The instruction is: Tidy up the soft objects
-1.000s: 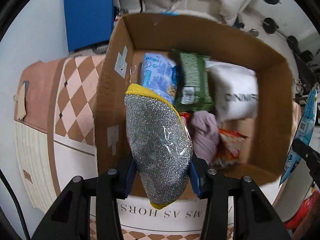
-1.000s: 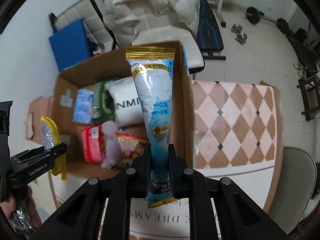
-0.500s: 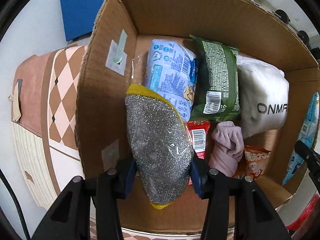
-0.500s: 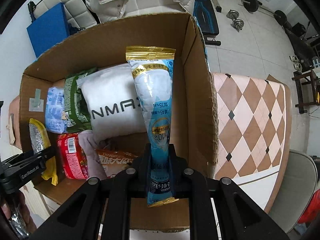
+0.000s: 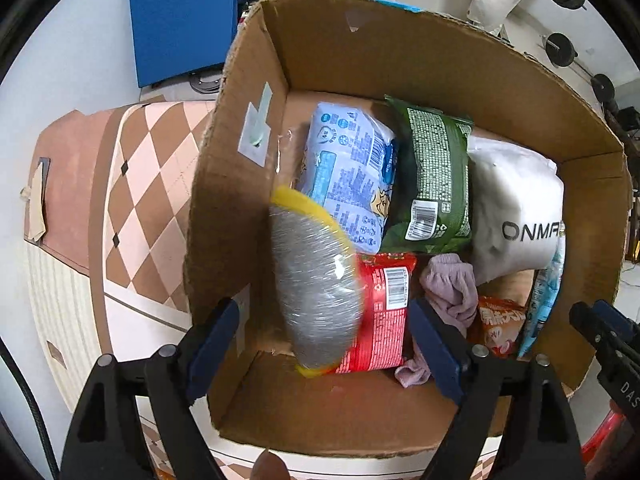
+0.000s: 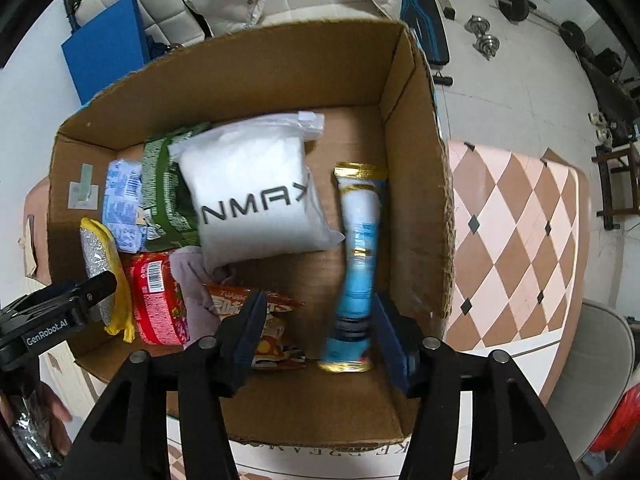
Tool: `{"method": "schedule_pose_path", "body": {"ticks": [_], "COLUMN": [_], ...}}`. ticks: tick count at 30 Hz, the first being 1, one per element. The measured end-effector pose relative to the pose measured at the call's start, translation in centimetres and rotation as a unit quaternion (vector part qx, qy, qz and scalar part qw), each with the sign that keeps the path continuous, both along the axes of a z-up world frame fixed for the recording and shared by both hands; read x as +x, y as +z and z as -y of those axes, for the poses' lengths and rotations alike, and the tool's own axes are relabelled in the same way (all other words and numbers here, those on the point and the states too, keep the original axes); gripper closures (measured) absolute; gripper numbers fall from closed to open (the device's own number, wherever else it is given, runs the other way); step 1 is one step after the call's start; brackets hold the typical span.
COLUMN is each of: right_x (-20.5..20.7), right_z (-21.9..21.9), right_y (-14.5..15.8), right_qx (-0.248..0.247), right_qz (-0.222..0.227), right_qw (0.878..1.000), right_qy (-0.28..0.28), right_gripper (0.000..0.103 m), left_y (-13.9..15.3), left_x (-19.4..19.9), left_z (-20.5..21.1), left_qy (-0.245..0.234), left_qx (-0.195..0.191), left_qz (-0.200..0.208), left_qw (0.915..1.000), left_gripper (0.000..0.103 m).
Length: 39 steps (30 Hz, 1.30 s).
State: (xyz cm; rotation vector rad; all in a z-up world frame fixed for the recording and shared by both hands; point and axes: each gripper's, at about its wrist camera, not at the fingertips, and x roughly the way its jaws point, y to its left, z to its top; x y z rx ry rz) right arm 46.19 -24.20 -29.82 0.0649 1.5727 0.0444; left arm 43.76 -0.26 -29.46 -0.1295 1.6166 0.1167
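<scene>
A cardboard box (image 5: 440, 68) holds several soft packs. My left gripper (image 5: 324, 344) is open over its near left corner; the silver scrub sponge with a yellow edge (image 5: 316, 284) is loose between the jaws, blurred, against the left wall. It also shows in the right wrist view (image 6: 98, 264). My right gripper (image 6: 320, 340) is open over the box (image 6: 416, 168); the long blue and white pouch (image 6: 358, 256) is loose between its jaws, blurred, by the right wall.
In the box lie a white ONMAX bag (image 6: 252, 200), a green pack (image 5: 434, 180), a light blue pack (image 5: 352, 168), a red pack (image 5: 384, 304), a purple cloth (image 5: 452, 292) and an orange snack pack (image 6: 272, 320). A checkered mat (image 6: 516, 232) lies under the box.
Both grippers have opened. The sponge has left the left jaws and drops by the left wall; the blue pouch has left the right jaws and drops by the right wall.
</scene>
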Motion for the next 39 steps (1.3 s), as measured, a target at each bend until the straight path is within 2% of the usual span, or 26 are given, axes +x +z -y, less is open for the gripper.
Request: {"method": "schedule_pose_path", "body": {"ticks": [1, 5, 9, 11, 19, 21, 24, 31, 36, 39], "right_x": [-0.1, -0.7, -1.6, -2.2, -4.4, -4.8, -5.7, -8.8, -11.9, -14.3], "right_z": [-0.2, -1.3, -2.4, -2.6, -2.4, -2.3, -2.0, -1.4, -0.5, 0.3], "right_y": [0.2, 1.0, 1.2, 0.9, -0.7, -0.7, 0.2, 3.7, 8.2, 10.9], "right_qx": [-0.004, -0.012, -0.024, -0.026, -0.014, -0.014, -0.019, -0.025, -0.032, -0.030], "right_qz": [0.001, 0.008, 0.014, 0.013, -0.001, 0.001, 0.015, 0.064, 0.120, 0.147], "right_qw": [1.000, 1.000, 0.999, 0.999, 1.000, 1.000, 1.000, 0.998, 0.992, 0.989], "right_qy": [0.003, 0.024, 0.039, 0.039, 0.019, 0.018, 0.013, 0.012, 0.004, -0.006], "right_gripper": [0.042, 0.011, 0.006, 0.000, 0.000, 0.000, 0.000, 0.000, 0.000, 0.000], "left_y": [0.2, 1.1, 1.3, 1.1, 0.6, 1.1, 2.6, 8.0, 12.2, 14.7], "left_x": [-0.1, -0.8, -1.8, -2.4, -4.3, -4.5, -5.3, -8.6, -12.0, -14.4], "left_z": [0.0, 0.1, 0.5, 0.6, 1.3, 1.4, 1.8, 3.3, 4.0, 4.3], "left_qy": [-0.002, -0.006, -0.003, -0.004, -0.014, -0.014, -0.020, -0.037, -0.048, -0.050], "left_qx": [0.001, 0.005, 0.005, 0.006, 0.015, 0.014, 0.032, 0.048, 0.068, 0.056], "left_qz": [0.003, 0.017, 0.029, 0.031, 0.031, 0.040, 0.069, 0.146, 0.207, 0.228], "left_qw": [1.0000, 0.9998, 0.9996, 0.9995, 0.9993, 0.9990, 0.9969, 0.9875, 0.9749, 0.9707], "left_gripper": [0.004, 0.004, 0.004, 0.004, 0.004, 0.004, 0.004, 0.004, 0.004, 0.004]}}
